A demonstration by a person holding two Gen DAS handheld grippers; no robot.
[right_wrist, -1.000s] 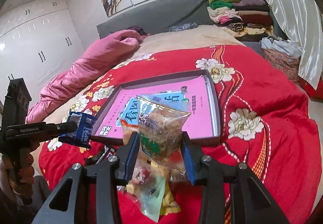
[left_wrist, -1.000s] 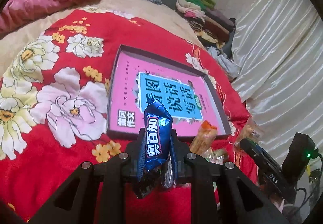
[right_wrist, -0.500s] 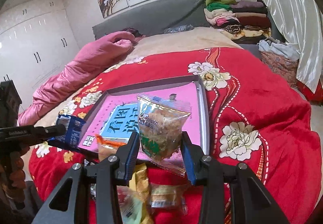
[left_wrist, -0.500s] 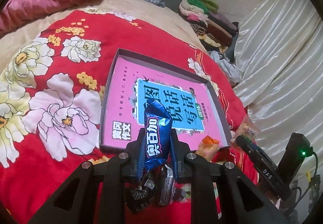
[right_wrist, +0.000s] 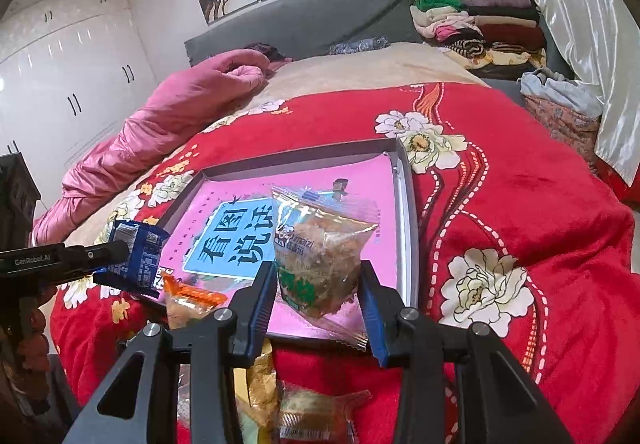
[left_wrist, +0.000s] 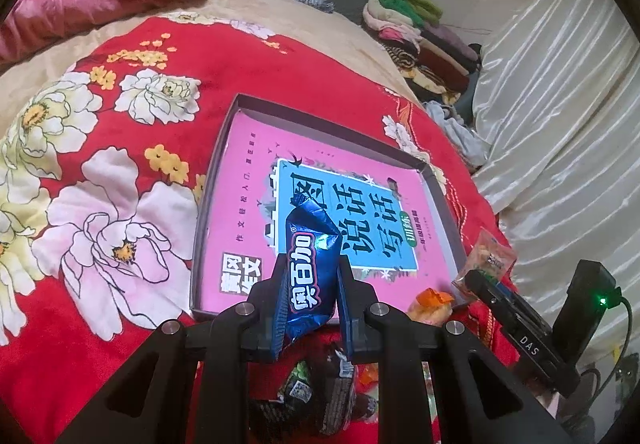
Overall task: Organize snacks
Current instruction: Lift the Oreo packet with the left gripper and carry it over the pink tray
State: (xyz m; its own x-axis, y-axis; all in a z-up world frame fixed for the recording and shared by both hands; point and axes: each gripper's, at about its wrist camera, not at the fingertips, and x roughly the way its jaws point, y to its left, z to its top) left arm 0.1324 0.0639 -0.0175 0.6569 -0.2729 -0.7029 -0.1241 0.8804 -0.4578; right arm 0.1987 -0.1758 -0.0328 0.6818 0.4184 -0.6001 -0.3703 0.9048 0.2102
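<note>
My left gripper (left_wrist: 310, 300) is shut on a blue snack packet (left_wrist: 310, 272) and holds it above the near edge of a shallow grey box (left_wrist: 208, 204) with a pink book inside. My right gripper (right_wrist: 320, 296) is shut on a clear packet of brown pastry (right_wrist: 320, 256), held over the box's near right corner (right_wrist: 408, 244). The left gripper with the blue packet (right_wrist: 134, 258) also shows at the left of the right wrist view. The right gripper with its packet (left_wrist: 490, 258) shows at the right of the left wrist view.
Several loose snack packets lie on the red floral blanket below the grippers: an orange one (right_wrist: 192, 300), dark ones (left_wrist: 320, 396), a brown one (right_wrist: 312, 416). A pink quilt (right_wrist: 172, 116) lies at the far left. Folded clothes (right_wrist: 476, 24) are stacked by the headboard.
Both grippers have moved forward and up toward the box, each carrying its packet. The box now fills more of both views.
</note>
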